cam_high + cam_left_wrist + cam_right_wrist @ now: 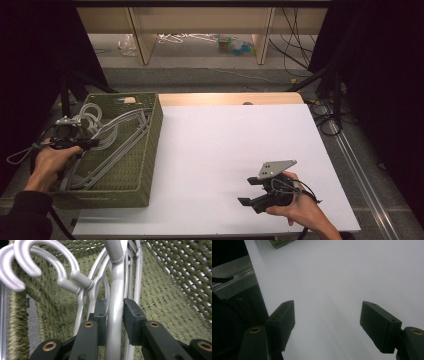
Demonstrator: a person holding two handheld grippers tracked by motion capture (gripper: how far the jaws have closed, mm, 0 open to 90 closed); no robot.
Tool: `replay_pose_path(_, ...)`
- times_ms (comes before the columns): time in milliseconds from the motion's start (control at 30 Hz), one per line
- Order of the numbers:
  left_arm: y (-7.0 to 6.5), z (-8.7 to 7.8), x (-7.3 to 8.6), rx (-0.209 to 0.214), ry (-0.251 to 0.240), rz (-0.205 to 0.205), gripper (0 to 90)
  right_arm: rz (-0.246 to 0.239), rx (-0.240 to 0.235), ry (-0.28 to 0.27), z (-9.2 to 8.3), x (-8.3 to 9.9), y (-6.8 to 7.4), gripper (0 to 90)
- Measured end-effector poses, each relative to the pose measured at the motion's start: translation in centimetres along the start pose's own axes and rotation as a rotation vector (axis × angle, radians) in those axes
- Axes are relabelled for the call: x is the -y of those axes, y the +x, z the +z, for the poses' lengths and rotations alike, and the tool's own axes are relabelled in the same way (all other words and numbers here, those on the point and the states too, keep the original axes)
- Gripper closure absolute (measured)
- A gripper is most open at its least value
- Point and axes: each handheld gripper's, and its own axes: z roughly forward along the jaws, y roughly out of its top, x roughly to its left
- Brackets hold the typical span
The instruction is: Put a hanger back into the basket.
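At about five o'clock on the white table (225, 150), the right gripper (248, 191) rested with its jaws wide apart and nothing between them. Farther off, near nine o'clock, the left gripper (113, 315) reached into the green woven basket (142, 165); its jaws straddled a grey hanger (115, 322), with a slight gap at one pad. The hanger looked light, stiff and smooth, likely slippery, so its straight bar seemed the best hold. Its long axis ran from seven toward one o'clock, hooks (90, 117) toward eleven.
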Motion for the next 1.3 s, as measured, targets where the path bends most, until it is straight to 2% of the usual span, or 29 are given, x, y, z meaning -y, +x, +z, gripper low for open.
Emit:
replay_pose_path(133,0.2,0.2,0.1,-0.031,0.010,-0.009,69.7,0.003,0.007,-0.002,0.0,0.0,0.0,29.0)
replay_pose_path(200,0.1,0.4,0.4,-0.047,-0.022,-0.018,69.1,0.003,0.005,-0.002,0.0,0.0,0.0,29.0)
replay_pose_path(233,0.1,0.0,0.2,-0.068,0.019,-0.019,64.8,-0.001,0.004,-0.002,0.0,0.0,0.0,29.0)
replay_pose_path(267,0.1,0.0,0.2,-0.068,0.019,-0.019,61.9,-0.001,0.004,-0.002,0.0,0.0,0.0,29.0)
replay_pose_path(333,0.1,-0.2,0.3,-0.098,0.016,-0.025,59.0,0.002,0.005,0.000,0.0,0.0,-0.1,29.0)
replay_pose_path(367,0.1,-0.6,0.4,-0.107,-0.004,-0.038,56.7,0.005,0.001,0.002,0.1,0.1,0.0,29.0)
replay_pose_path(433,0.0,-0.8,0.4,-0.108,-0.018,-0.048,53.4,0.006,0.000,0.005,0.1,0.1,0.0,29.0)
replay_pose_path(567,-0.8,-2.2,0.5,-0.088,-0.086,-0.059,46.9,0.008,0.001,-0.004,0.1,0.1,-0.1,28.9)
replay_pose_path(667,-1.5,-3.5,0.6,-0.075,-0.127,-0.049,44.7,0.011,0.004,-0.005,0.2,0.1,-0.1,28.7)
replay_pose_path(700,-2.1,-4.2,0.7,-0.070,-0.145,-0.029,42.6,0.015,0.004,-0.007,0.2,0.1,-0.1,28.3)
replay_pose_path(733,-2.1,-4.2,0.7,-0.070,-0.145,-0.029,42.3,0.015,0.004,-0.007,0.2,0.1,-0.1,28.3)
replay_pose_path(767,-2.8,-5.1,0.9,-0.047,-0.145,-0.002,41.4,0.014,0.005,-0.009,0.2,0.1,-0.1,28.3)
replay_pose_path(833,-3.3,-5.6,1.0,-0.037,-0.158,0.009,40.4,0.013,0.008,-0.012,0.2,0.1,-0.1,28.3)
replay_pose_path(867,-4.5,-6.0,1.1,-0.015,-0.211,-0.010,40.2,0.022,0.014,-0.017,0.2,0.0,-0.1,28.2)
replay_pose_path(900,-4.5,-6.0,1.1,-0.015,-0.211,-0.010,39.9,0.022,0.014,-0.017,0.2,0.0,-0.1,28.2)
replay_pose_path(933,-5.2,-6.3,1.2,0.001,-0.232,-0.006,39.9,0.025,0.017,-0.018,0.2,0.0,-0.1,28.1)
replay_pose_path(967,-6.7,-6.8,1.5,0.025,-0.265,0.005,38.5,0.025,0.019,-0.023,0.2,0.0,-0.2,28.1)
replay_pose_path(1000,-7.6,-6.9,1.6,0.053,-0.290,-0.006,38.0,0.027,0.021,-0.024,0.2,0.0,-0.2,28.0)
replay_pose_path(1033,-7.6,-6.9,1.6,0.053,-0.290,-0.006,37.5,0.027,0.021,-0.024,0.2,0.0,-0.2,28.0)
replay_pose_path(1133,-10.1,-6.9,1.8,0.137,-0.349,0.032,35.9,0.034,0.020,-0.027,0.2,0.0,-0.1,27.8)
replay_pose_path(1200,-12.0,-6.8,1.9,0.174,-0.372,0.050,33.1,0.026,0.030,-0.032,0.3,-0.1,-0.1,27.8)
replay_pose_path(1300,-13.9,-6.7,1.9,0.203,-0.405,0.083,31.0,0.029,0.028,-0.035,0.3,-0.1,-0.1,27.8)
